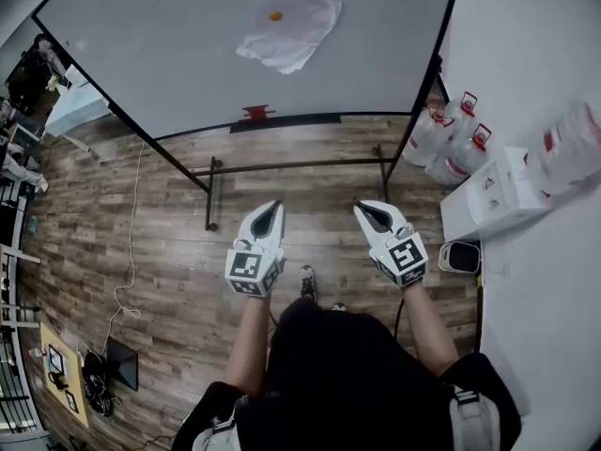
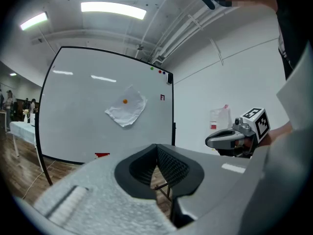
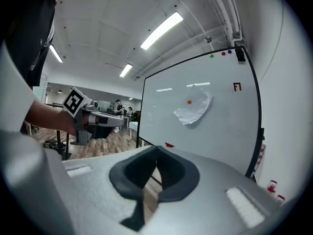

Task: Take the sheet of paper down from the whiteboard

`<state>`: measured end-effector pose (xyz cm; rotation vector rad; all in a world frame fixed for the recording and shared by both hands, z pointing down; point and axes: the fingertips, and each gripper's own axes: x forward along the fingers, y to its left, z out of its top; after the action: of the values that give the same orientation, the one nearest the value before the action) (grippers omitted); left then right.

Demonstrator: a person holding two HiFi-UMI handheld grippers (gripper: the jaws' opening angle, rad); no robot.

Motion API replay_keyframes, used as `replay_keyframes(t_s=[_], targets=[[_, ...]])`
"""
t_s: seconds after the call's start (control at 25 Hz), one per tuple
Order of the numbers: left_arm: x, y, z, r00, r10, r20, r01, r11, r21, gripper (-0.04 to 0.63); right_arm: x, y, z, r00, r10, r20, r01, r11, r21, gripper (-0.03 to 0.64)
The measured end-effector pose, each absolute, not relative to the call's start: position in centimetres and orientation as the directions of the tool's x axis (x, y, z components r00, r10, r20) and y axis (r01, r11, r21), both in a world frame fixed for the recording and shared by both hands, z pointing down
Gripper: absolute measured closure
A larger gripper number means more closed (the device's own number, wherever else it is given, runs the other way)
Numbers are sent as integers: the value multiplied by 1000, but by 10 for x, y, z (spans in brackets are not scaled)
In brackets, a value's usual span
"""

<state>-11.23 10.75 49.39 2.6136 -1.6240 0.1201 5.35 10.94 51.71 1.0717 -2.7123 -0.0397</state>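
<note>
A crumpled white sheet of paper (image 1: pixel 287 23) hangs on the whiteboard (image 1: pixel 169 54), pinned by a small orange magnet (image 1: pixel 275 15). The same paper (image 2: pixel 126 108) shows ahead in the left gripper view, and the paper (image 3: pixel 193 108) appears again in the right gripper view. My left gripper (image 1: pixel 270 210) and right gripper (image 1: pixel 368 209) are held side by side over the floor, well short of the board. Both are shut with nothing between their jaws. In its own view the left gripper (image 2: pixel 156 147) has its tips together, as does the right gripper (image 3: pixel 156 148).
The whiteboard stands on a black metal frame (image 1: pixel 282 167) over a wood floor. Plastic jugs with red caps (image 1: pixel 449 137) and white boxes (image 1: pixel 493 195) sit at the right by a white wall. A red eraser (image 1: pixel 256 113) rests on the board's tray. Desks and people stand far left.
</note>
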Motion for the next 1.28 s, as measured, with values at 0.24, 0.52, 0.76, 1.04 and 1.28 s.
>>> replay_keyframes(t_s=[0.24,0.52,0.76,1.04,1.28], targets=[[-125,79,488,446,-891,87,-894,-447,13,584,39,82,514,-699,-684,210,-664,729,167,614],[-131,39,481,470,-880,76,-882,-470,12,584,25,44,509,-691,-692,208,-667,722,184,614],[-138,11,485,494,-866,81,-869,-493,27,584,19,15,513,-674,-706,218,-685,708,172,614],[-146,-18,490,516,-852,87,-857,-515,29,584,11,-8,515,-658,-718,228,-704,694,151,614],[-158,-40,495,535,-840,94,-845,-534,32,584,0,-28,520,-642,-729,237,-719,680,145,614]])
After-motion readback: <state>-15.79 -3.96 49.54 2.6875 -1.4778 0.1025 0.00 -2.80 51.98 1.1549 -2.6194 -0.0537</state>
